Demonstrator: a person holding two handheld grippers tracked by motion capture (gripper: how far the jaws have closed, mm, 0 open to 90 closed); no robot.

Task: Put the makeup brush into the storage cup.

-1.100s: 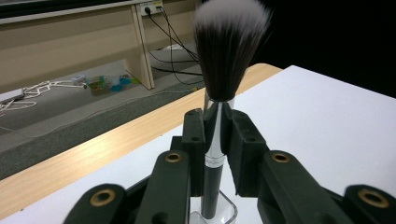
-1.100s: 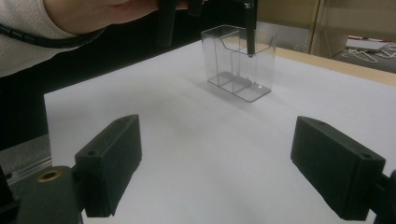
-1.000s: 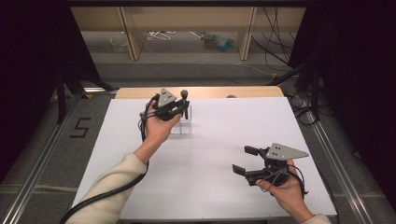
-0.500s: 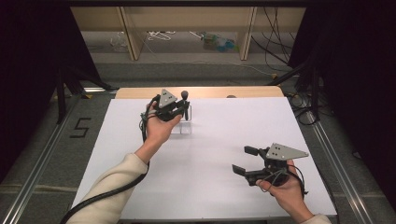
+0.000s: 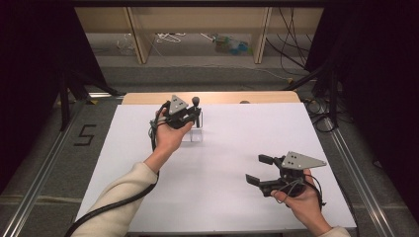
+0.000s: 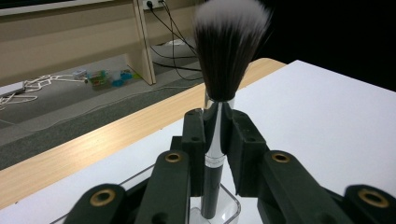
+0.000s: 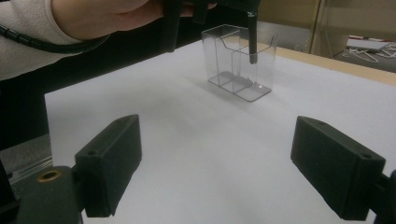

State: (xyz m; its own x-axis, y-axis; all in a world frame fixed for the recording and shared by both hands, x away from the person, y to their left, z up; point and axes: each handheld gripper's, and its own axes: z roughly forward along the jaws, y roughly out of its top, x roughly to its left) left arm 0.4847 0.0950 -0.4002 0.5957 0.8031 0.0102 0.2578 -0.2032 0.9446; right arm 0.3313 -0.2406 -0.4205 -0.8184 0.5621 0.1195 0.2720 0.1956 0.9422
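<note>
Clear plastic holder [image 7: 239,60], twelve o'clock: my left gripper [image 6: 219,140] clamps the brush [image 6: 223,79] inside; right gripper [image 7: 233,172] spread.

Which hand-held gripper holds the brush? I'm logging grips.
The left hand-held gripper: its jaws are shut on the makeup brush over the clear holder; the right hand-held gripper stands open.

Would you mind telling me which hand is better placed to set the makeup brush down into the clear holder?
Left. The left gripper is clamped on the makeup brush, whose handle tip hangs inside the clear holder. The right gripper is open and empty, well short of it.
</note>
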